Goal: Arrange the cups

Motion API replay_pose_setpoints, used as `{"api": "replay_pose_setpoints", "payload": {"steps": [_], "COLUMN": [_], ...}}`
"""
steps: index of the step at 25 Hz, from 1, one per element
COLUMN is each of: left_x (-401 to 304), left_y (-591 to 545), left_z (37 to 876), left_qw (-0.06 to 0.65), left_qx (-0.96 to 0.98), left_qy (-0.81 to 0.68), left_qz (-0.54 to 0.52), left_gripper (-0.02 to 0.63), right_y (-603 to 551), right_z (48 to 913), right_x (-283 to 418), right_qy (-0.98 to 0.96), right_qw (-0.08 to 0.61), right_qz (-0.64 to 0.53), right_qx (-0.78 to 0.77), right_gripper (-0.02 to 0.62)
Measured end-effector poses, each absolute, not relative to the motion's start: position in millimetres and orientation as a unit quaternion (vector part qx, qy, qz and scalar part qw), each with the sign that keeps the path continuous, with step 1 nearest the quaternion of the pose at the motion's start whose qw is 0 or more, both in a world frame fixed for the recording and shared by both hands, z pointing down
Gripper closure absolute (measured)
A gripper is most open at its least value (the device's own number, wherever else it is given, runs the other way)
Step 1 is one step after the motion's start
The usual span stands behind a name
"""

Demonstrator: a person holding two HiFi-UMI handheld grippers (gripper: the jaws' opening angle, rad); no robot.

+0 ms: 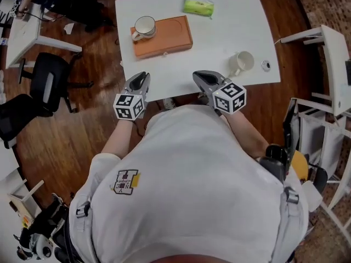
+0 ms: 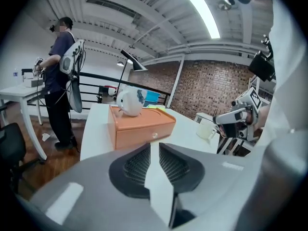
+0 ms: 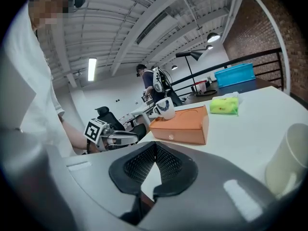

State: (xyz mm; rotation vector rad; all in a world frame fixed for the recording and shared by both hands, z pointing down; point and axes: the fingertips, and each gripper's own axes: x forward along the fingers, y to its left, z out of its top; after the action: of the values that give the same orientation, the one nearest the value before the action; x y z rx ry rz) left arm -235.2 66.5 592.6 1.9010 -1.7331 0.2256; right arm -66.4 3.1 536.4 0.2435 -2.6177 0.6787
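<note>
Two cups: upright cup [image 1: 145, 27] on the orange box [image 1: 171, 38], tipped cup [image 1: 242, 62] right of that box, nearer the right gripper [image 1: 198, 76] (jaws closed, empty; left gripper [image 1: 143, 76] barely parted, empty).

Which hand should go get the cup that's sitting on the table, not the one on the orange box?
Right. That cup stands on the table's right side, just ahead of the right gripper. The left gripper sits in front of the orange box, farther from it.
</note>
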Motion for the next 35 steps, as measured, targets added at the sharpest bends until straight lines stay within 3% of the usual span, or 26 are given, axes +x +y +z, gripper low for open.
{"api": "replay_pose_setpoints", "payload": {"steps": [6,18,35], "left_x": [-206,-178,-172], "left_y": [90,110,104], "left_z": [613,630,629], "left_qw": [0.293,0.328,0.318], "left_qx": [0.729,0.735,0.756], "left_qy": [-0.609,-0.579,-0.554], "left_qz": [0.111,0.128,0.143], "left_gripper": [0.606,0.606,0.606], "right_y": [24,47,45], "right_z": [559,575,577], "right_x": [-78,-81,-79], "right_qy": [-0.938,-0.932,-0.930], "right_qw": [0.225,0.233,0.228], "right_qz": [0.252,0.268,0.275], "right_qx": [0.084,0.073,0.089], "right_gripper": [0.595,0.595,0.595]}}
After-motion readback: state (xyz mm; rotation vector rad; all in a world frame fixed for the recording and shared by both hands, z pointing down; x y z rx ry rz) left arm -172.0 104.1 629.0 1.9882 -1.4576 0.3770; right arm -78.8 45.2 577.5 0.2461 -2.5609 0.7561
